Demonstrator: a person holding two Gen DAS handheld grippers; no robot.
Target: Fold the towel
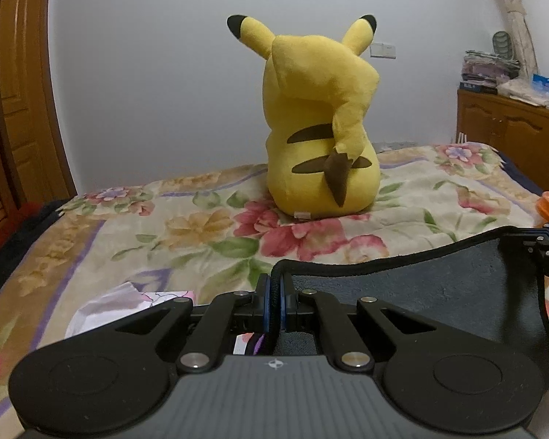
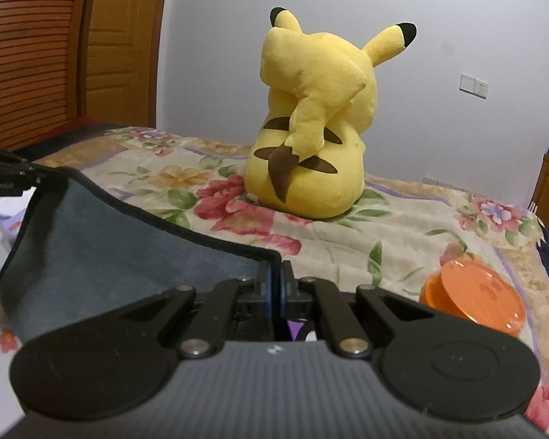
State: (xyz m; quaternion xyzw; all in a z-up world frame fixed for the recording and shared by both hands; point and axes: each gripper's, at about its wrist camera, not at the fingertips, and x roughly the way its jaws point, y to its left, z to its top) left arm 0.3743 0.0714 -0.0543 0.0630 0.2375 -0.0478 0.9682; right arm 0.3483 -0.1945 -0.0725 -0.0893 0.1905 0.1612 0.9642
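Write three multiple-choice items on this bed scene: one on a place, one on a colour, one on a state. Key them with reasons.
1. Where does the plush sit?
A. on the blanket
B. on the cabinet
C. on the towel

2. What colour is the lid?
A. blue
B. orange
C. white

3. How do the left tongs stand?
A. wide open
B. shut on nothing
C. shut on the towel

Key: 1 A, its base rests on the floral blanket. 2 B, it is plainly orange. 3 C, the towel's hemmed corner is pinched between the blue pads.
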